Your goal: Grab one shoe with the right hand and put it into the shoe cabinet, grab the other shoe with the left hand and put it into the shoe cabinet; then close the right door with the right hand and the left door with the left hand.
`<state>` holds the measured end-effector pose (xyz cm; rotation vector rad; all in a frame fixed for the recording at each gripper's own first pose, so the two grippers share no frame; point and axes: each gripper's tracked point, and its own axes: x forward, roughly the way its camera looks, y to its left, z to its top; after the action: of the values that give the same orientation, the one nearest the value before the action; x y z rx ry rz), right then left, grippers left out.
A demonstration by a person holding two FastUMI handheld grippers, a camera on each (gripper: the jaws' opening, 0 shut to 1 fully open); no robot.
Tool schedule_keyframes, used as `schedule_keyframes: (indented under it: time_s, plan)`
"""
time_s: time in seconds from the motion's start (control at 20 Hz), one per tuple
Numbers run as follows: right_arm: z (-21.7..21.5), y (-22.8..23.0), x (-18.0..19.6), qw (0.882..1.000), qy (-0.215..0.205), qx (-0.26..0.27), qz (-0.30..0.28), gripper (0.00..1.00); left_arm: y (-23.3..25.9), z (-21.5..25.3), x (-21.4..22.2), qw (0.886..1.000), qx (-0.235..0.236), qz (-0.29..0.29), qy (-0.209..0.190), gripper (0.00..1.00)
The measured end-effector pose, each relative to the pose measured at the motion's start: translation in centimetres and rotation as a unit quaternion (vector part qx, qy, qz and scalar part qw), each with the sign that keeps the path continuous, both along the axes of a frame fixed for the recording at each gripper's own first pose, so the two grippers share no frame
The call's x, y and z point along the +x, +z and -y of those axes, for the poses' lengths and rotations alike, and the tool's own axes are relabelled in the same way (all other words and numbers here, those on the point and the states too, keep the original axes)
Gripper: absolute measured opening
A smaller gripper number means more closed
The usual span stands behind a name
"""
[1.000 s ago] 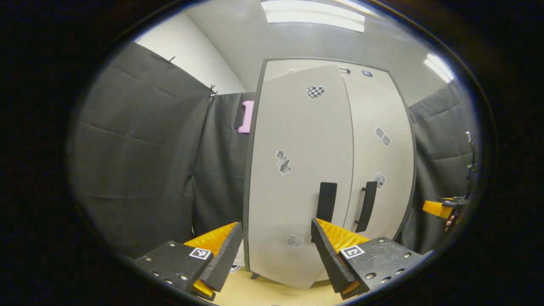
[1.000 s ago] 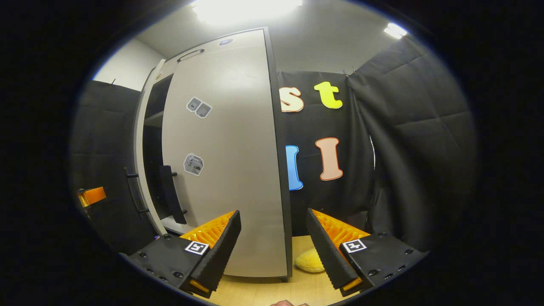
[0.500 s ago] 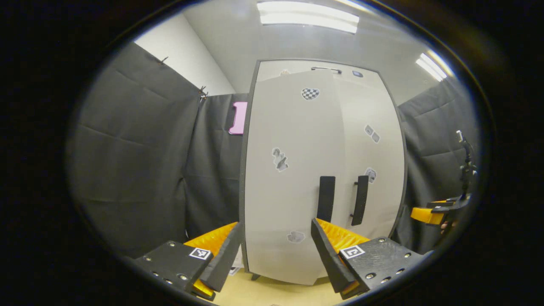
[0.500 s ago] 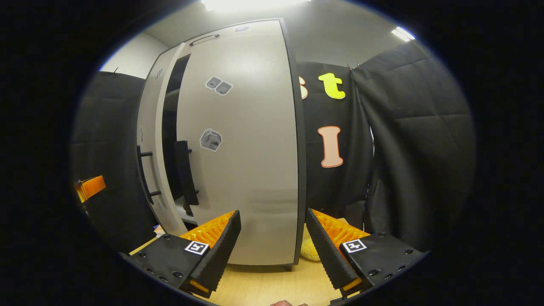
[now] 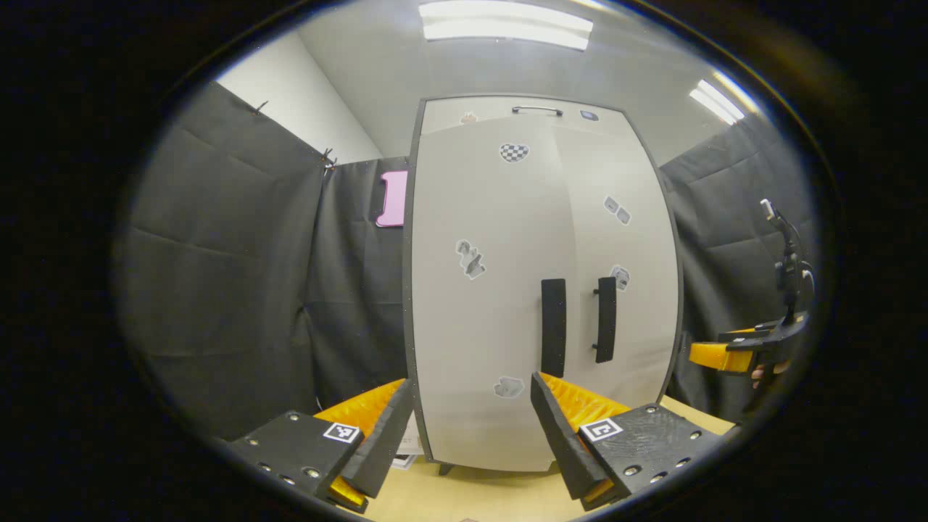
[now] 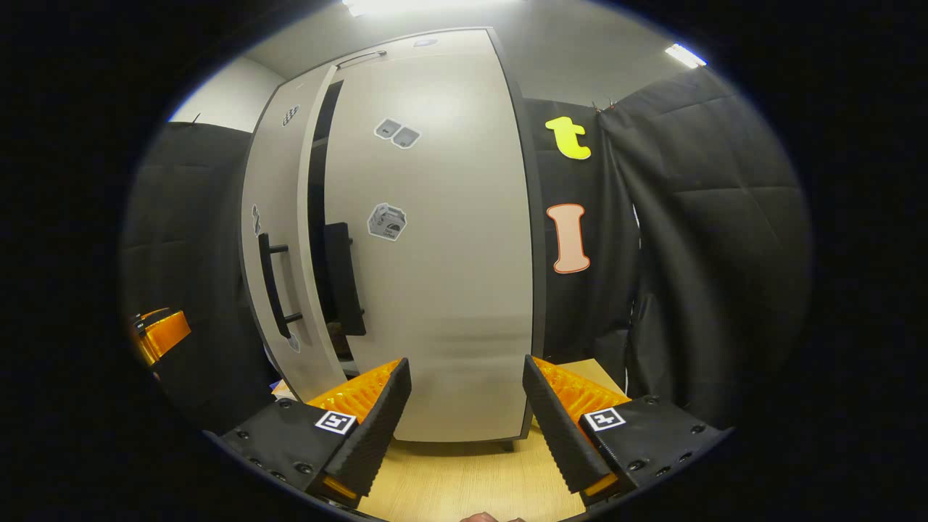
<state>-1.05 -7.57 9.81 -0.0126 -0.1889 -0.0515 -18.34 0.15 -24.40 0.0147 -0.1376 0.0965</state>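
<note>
The left claw (image 5: 464, 435) has its fingers apart and holds nothing; the right claw (image 6: 464, 428) is also apart and empty. Straight ahead of both stands the shoe cabinet (image 5: 540, 109) on the table (image 6: 464, 478). From the right claw, the right door (image 6: 435, 254) looks almost closed, with a dark gap beside its handle (image 6: 343, 279), and the left door (image 6: 279, 239) is further to the left. From the left claw, the two doors look nearly flush. No shoes can be seen, so I judge they are inside. The risk is that a door is left ajar if the push is weak. A finger could also catch on a handle and pull the door open.
</note>
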Motion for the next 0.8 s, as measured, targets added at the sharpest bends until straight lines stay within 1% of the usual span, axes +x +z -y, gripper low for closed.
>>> schedule_keyframes:
  time_s: [0.15,0.3,0.35,0.4,0.5,0.6,0.7,0.8]
  plan:
    - [-0.3,-0.8,-0.3,1.000,-0.003,-0.002,0.003,0.98,-1.5,-0.7,0.8,1.000,-0.010,-0.002,-0.001,1.00]
    - [0.5,-2.4,-0.8,1.000,-0.026,-0.010,-0.007,0.98,-3.2,-0.8,1.5,1.000,-0.016,-0.018,0.000,1.00]
    - [0.6,-2.8,-0.9,0.999,-0.031,-0.012,-0.010,0.98,-3.6,-0.8,1.4,1.000,-0.016,-0.021,0.000,0.94]
    - [0.9,-3.2,-1.1,0.999,-0.040,-0.013,-0.011,0.98,-3.8,-0.5,1.2,1.000,-0.012,-0.022,-0.003,0.94]
    - [1.0,-3.9,-1.1,0.999,-0.048,-0.009,-0.015,0.98,-4.4,-0.3,0.7,1.000,0.009,-0.025,-0.007,0.94]
    - [1.0,-4.7,-0.9,0.998,-0.049,0.007,-0.026,0.98,-5.5,-0.3,0.4,0.999,0.029,-0.035,-0.008,0.93]
    - [0.6,-5.0,-0.8,0.998,-0.039,0.020,-0.034,0.98,-6.5,0.4,0.3,0.999,0.017,-0.038,-0.012,0.93]
    - [0.6,-4.6,-0.7,0.998,-0.041,0.010,-0.042,0.98,-7.6,1.1,0.3,0.999,-0.006,-0.046,-0.018,0.94]
